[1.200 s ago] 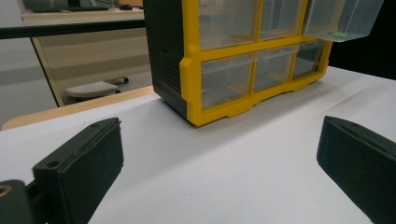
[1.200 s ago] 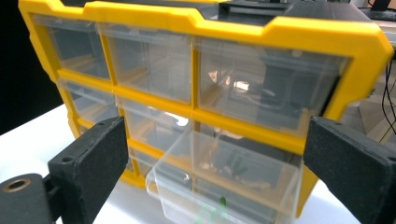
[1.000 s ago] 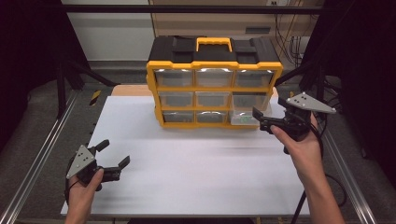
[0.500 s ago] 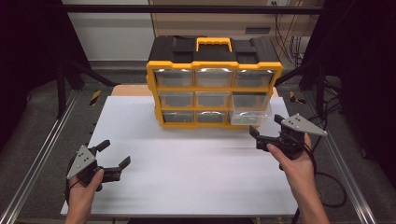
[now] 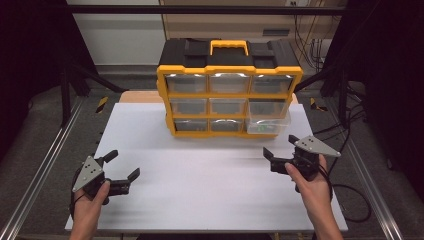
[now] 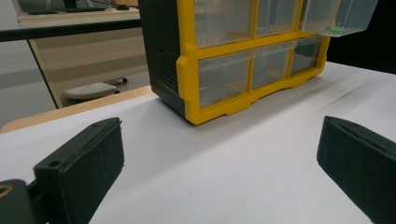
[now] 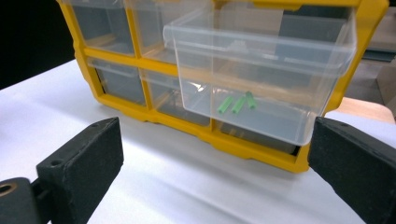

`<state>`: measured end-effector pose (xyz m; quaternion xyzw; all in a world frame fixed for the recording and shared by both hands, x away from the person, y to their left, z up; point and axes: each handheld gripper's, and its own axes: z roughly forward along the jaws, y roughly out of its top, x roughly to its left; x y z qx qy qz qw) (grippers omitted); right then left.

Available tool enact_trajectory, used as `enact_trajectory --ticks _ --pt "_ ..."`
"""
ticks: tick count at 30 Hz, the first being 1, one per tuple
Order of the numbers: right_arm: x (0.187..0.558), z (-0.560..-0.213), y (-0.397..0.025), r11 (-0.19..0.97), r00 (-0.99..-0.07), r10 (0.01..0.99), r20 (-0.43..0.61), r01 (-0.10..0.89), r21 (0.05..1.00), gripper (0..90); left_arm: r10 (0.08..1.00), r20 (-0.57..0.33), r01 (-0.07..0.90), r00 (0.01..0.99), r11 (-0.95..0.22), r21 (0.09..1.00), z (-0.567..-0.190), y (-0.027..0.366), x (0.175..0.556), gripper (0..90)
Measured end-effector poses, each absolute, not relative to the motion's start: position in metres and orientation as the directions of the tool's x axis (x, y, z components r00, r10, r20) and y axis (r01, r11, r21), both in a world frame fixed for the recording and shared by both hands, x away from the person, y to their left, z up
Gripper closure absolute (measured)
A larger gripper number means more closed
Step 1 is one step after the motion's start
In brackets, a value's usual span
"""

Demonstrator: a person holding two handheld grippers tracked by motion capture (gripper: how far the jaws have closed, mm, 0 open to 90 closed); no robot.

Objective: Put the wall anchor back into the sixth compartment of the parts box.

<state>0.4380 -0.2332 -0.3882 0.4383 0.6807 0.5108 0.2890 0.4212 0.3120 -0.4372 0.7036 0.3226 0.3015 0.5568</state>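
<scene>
Yellow-framed organiser (image 5: 230,95) stands far on the white tabletop (image 5: 210,175), its right middle drawer (image 7: 261,74) pulled out, green pieces (image 7: 237,103) inside. Both the right gripper (image 5: 281,153) and left gripper (image 5: 122,165) hover with jaws wide, empty. Reaching in would probably go best square and centred.

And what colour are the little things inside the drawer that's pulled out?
Green. The little pieces in the open clear drawer show best in the right gripper view.

Both grippers black, blocky two-jaw units – left gripper (image 5: 119,169), right gripper (image 5: 280,151). Grey triangular top plates, black cables. Forearms sleeveless.
</scene>
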Motion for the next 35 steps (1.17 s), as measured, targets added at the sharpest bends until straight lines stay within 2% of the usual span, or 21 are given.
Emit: enact_trajectory --ticks 20,35 --pt "0.431 -0.415 -0.232 0.111 -0.487 0.872 0.047 0.291 0.950 6.3 0.786 0.076 0.113 0.614 -0.184 0.976 -0.439 0.311 0.421 0.8" --pt "0.424 -0.444 -0.231 0.144 -0.549 0.836 -0.003 0.213 0.966 7.8 0.773 0.069 0.109 0.631 -0.176 0.978 -0.439 0.311 0.422 0.8"
